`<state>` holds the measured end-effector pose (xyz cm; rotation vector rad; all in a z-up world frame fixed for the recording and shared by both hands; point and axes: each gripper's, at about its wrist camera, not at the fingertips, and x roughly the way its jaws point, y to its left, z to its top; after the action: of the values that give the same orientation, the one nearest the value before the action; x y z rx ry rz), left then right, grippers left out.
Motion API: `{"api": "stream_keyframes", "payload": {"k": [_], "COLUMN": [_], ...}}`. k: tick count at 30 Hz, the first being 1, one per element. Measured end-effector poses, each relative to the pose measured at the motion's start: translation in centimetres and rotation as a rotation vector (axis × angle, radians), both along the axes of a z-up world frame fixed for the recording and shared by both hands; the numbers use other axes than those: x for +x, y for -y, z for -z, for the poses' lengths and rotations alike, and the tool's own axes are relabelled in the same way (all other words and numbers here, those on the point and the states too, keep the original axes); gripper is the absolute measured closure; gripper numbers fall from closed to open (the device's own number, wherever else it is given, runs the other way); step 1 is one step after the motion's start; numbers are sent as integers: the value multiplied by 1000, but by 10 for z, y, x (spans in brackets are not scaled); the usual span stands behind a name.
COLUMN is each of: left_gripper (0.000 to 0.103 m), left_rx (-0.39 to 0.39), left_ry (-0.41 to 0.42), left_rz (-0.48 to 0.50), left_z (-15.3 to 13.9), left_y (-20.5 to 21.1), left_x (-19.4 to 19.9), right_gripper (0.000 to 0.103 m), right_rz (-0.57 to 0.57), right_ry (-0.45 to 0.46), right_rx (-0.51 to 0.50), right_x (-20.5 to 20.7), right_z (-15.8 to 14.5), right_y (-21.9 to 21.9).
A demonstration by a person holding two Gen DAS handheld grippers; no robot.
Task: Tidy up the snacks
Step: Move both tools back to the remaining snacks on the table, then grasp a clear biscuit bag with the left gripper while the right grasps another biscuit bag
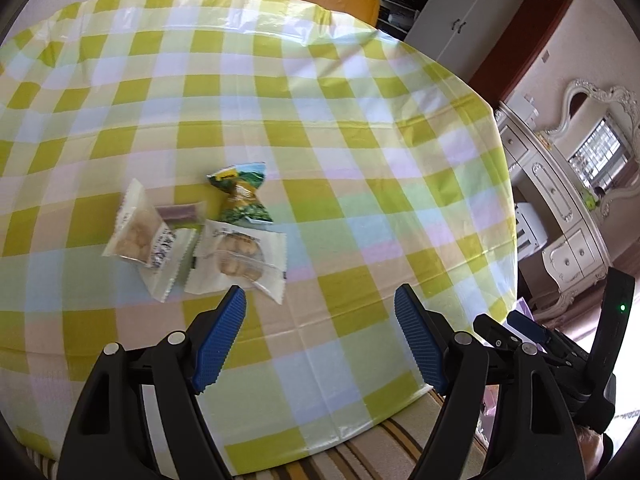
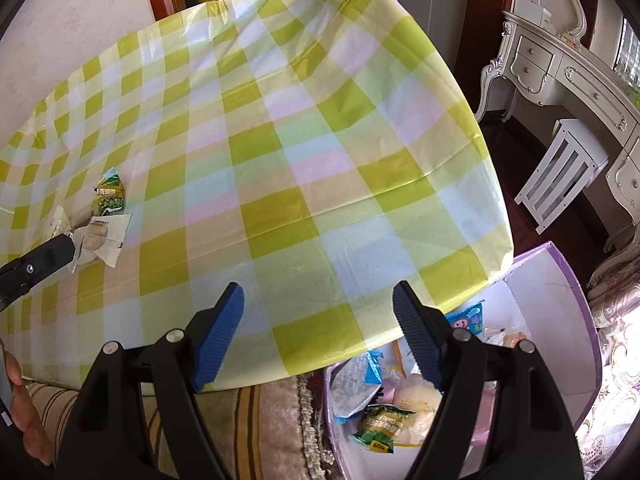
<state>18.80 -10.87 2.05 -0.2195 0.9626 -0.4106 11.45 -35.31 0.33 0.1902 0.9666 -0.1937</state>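
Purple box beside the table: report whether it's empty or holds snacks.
Holds snacks. The purple box is open-topped, with several wrapped packets inside, including a green packet and a blue one.

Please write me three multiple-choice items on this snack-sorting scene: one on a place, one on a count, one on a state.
1. Where is the purple box?
A. on the tablecloth
B. on the floor beside the table's corner
C. on the yellow chair

2. How many snack packets lie on the tablecloth?
A. four
B. one
C. seven

3. What state is the left hand-held gripper in?
A. shut on a packet
B. shut on nothing
C. open

Answers: 1 B, the right wrist view shows it below the table edge with snacks inside. 2 A, two white packets, a small purple one and a green one. 3 C, its blue pads stand wide apart over bare cloth.
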Motion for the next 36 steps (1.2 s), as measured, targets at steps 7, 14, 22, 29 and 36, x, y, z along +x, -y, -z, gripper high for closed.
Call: {"api": "stream_keyframes", "payload": {"k": [7, 14, 22, 29, 36], "left_gripper": [29, 30, 33, 33, 57], "left_rx": [-34, -69, -85, -57, 34], "left_ry": [-11, -72, -110, -125, -100], "left_rz": [-208, -265, -235, -193, -174], "left_z": [4, 24, 41, 50, 52], "left_y": [-80, -114, -109, -95, -87], "left_x": [13, 26, 41, 57, 68], "right_gripper": [26, 26, 25, 24, 24], "right_rz": [-76, -175, -313, -446, -501], "right_ry": [0, -6, -12, -27, -25], "right_rx": [20, 60, 45, -19, -75], "right_x": [18, 40, 64, 84, 102], "right_z": [2, 6, 11, 18, 24], "right_y": [-31, -68, -115, -154, -171]}}
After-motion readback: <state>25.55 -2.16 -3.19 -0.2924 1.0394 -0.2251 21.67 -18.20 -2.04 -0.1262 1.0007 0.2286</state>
